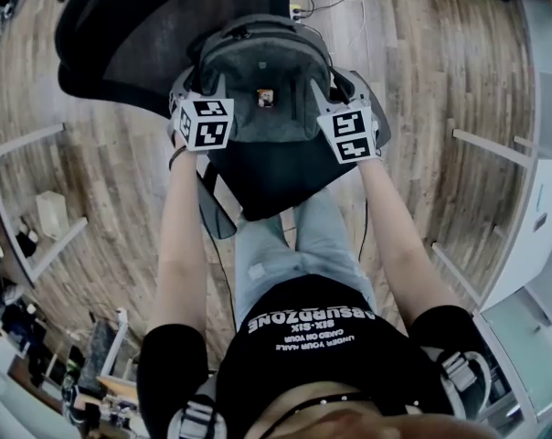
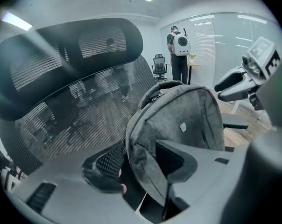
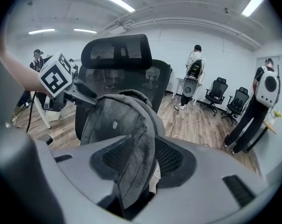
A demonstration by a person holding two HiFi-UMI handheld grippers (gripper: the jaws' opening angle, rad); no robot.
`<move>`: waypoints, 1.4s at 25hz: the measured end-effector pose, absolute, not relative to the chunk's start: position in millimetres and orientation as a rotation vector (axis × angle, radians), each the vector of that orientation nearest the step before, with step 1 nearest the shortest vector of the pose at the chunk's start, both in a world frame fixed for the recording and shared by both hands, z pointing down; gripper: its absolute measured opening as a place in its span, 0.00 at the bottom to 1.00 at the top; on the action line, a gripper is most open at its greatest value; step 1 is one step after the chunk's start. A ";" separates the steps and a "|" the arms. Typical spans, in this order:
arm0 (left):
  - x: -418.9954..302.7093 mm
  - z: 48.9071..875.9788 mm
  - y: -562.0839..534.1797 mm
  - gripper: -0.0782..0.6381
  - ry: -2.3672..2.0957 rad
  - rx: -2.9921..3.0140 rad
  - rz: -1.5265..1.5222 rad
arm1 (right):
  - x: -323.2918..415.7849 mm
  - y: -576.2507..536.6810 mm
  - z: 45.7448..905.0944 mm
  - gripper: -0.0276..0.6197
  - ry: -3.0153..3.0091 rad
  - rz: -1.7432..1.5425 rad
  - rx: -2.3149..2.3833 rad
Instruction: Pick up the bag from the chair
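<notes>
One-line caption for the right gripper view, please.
Right tongs clamp the grey backpack's side edge, black mesh office chair behind.

A grey fabric backpack (image 1: 262,76) is seen standing upright on the seat of a black mesh-backed office chair (image 1: 121,35), its back towards the mesh backrest and its front face, marked by a small pale tag, turned outward. The top is rounded, with a zip running over the crown. One side edge is taken between the jaws of the left gripper (image 2: 141,167), and the other edge is pinched flat between the jaws of the right gripper (image 3: 136,162). Whether the base is touching the seat cannot be told.
</notes>
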State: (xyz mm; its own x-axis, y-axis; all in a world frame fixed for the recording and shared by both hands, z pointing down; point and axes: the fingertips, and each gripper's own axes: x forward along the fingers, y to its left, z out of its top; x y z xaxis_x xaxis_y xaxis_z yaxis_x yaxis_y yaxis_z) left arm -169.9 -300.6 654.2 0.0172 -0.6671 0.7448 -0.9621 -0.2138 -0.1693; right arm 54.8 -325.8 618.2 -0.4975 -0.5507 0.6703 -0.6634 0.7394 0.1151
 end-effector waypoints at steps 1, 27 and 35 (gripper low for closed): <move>-170.2 656.3 -302.2 0.39 -1.654 1.914 1.035 | 54.5 -327.5 621.6 0.28 -2.219 0.206 0.908; -177.9 696.3 -299.3 0.26 -1.586 1.712 0.894 | 75.4 -328.3 687.5 0.18 -2.100 0.388 0.994; -174.6 689.4 -280.5 0.24 -1.671 1.691 0.846 | 76.4 -318.7 686.3 0.17 -2.112 0.374 1.007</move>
